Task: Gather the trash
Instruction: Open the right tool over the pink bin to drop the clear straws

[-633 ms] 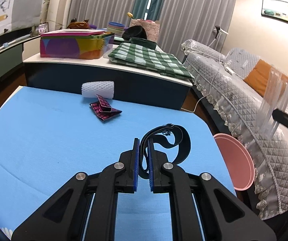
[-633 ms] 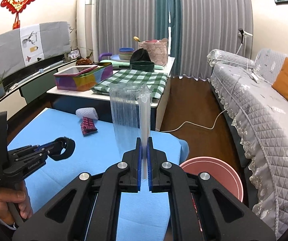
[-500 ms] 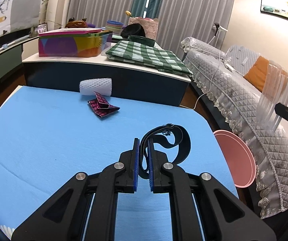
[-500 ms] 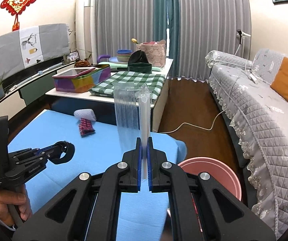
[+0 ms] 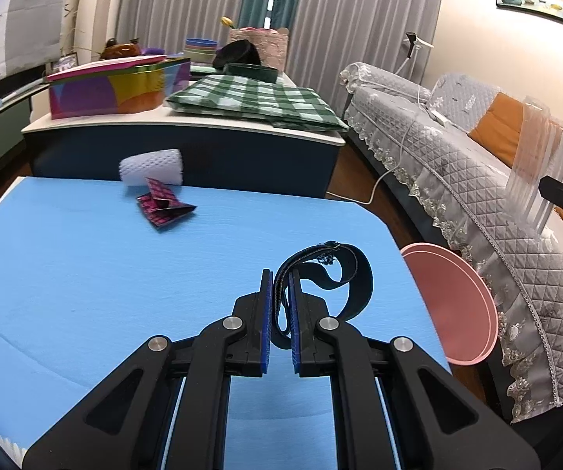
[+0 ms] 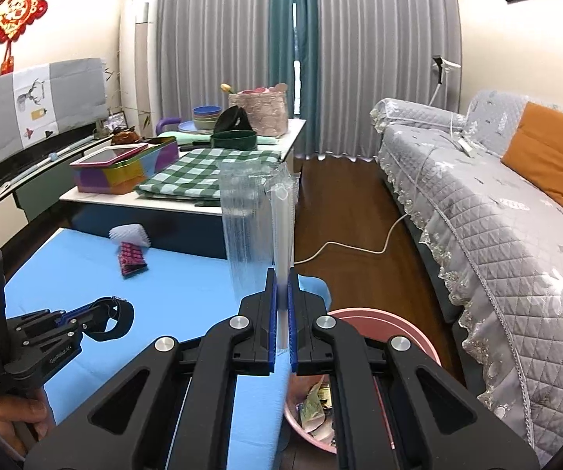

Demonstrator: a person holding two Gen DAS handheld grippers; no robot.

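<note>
The right gripper (image 6: 281, 305) pinches a clear plastic wrapper (image 6: 256, 223) upright above the near side of the pink bin (image 6: 418, 337), probably for dropping; the left gripper (image 5: 279, 313) clamps a black strap (image 5: 344, 274) over the blue worktop (image 5: 85, 274); a magenta wrapper (image 5: 163, 205) lies far left.

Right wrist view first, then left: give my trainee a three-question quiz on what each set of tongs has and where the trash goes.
1. True or false: the right tongs are shut on the clear plastic wrapper.
2. What do the left tongs hold: A) purple wrapper, B) black strap, C) white foam roll?
3. Fill in: the pink bin stands on the ____ beside the blue table.

Key: 1 true. 2 B, the black strap; the purple wrapper and white foam roll lie on the table. 3 floor.
</note>
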